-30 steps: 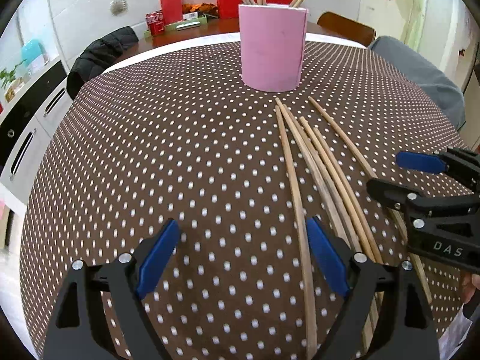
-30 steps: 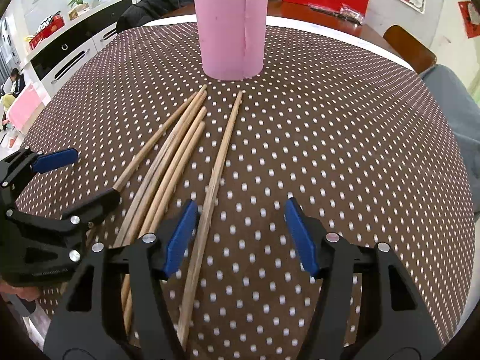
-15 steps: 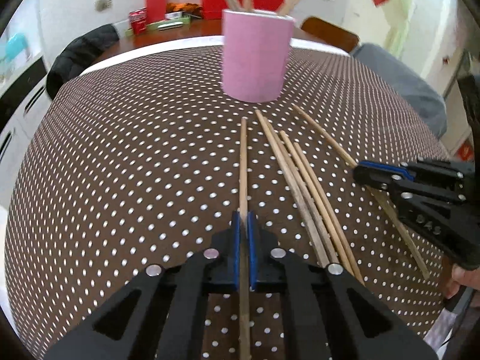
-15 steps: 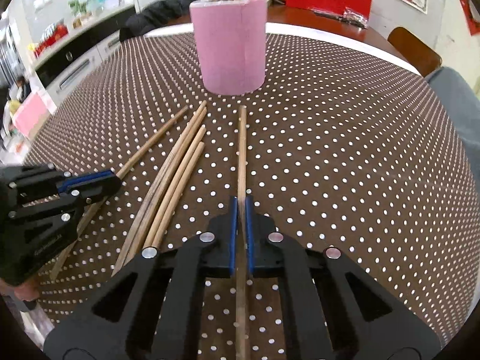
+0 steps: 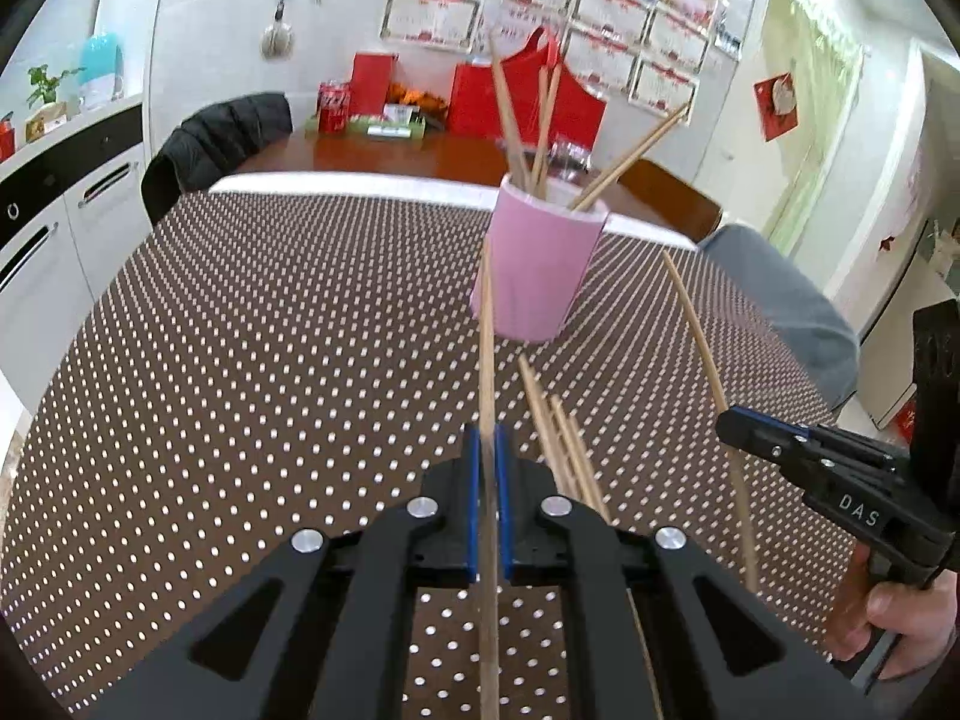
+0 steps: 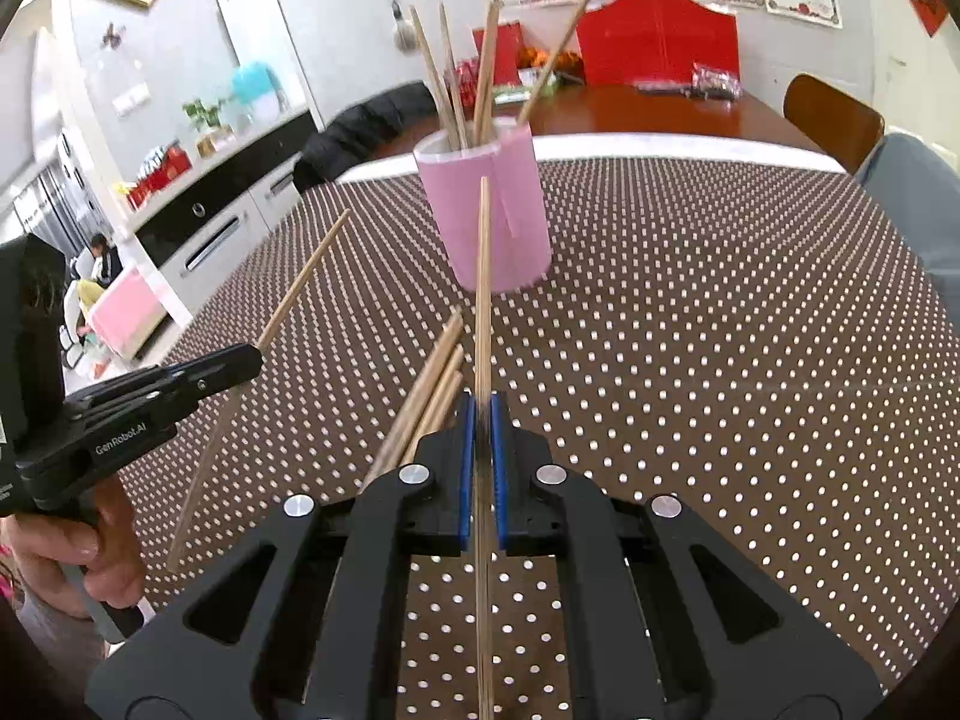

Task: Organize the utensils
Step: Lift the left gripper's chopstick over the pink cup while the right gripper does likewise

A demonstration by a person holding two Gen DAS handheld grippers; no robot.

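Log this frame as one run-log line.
left gripper: shut on wooden chopstick | right gripper: shut on another wooden chopstick | pink cylindrical holder: upright | loose chopsticks: on tablecloth

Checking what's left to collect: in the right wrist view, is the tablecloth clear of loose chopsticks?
No, several loose chopsticks lie on the dotted tablecloth in front of the pink holder.
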